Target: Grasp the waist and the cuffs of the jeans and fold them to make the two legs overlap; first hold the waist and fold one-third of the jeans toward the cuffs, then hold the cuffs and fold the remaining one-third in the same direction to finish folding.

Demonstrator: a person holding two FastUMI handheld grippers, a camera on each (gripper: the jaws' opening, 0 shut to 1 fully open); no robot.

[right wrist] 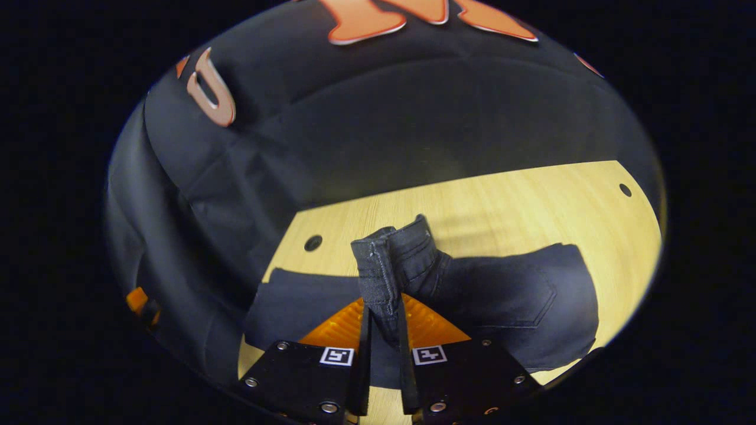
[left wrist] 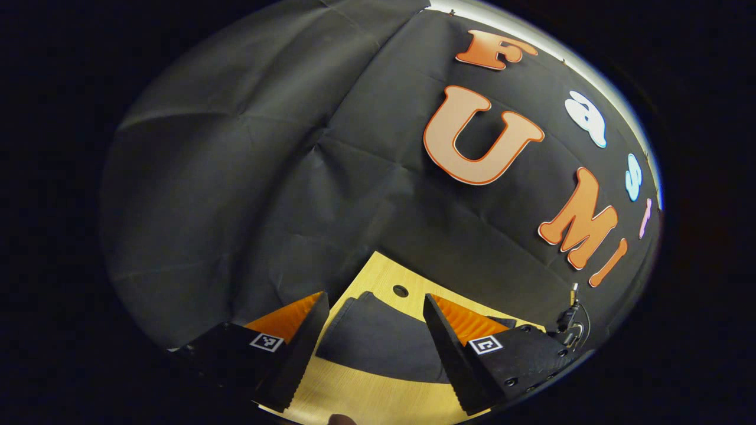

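Note:
Dark jeans (right wrist: pixel 508 295) lie on a light wooden table (right wrist: pixel 502 195). In the right gripper view the waistband (right wrist: pixel 384 265) stands bunched up between the two fingers of my right gripper (right wrist: pixel 383 330), which is shut on it; a back pocket shows to the right. In the left gripper view my left gripper (left wrist: pixel 372 348) hangs open above the table, tilted, with a flat dark part of the jeans (left wrist: pixel 378 342) lying beyond its fingertips and nothing between them.
The black cloth wall (left wrist: pixel 295 177) rises close behind the table's far edge. Round holes (right wrist: pixel 313 242) mark the tabletop (left wrist: pixel 378 277). A small dark clip with a cable (left wrist: pixel 570 321) sits at the right in the left gripper view.

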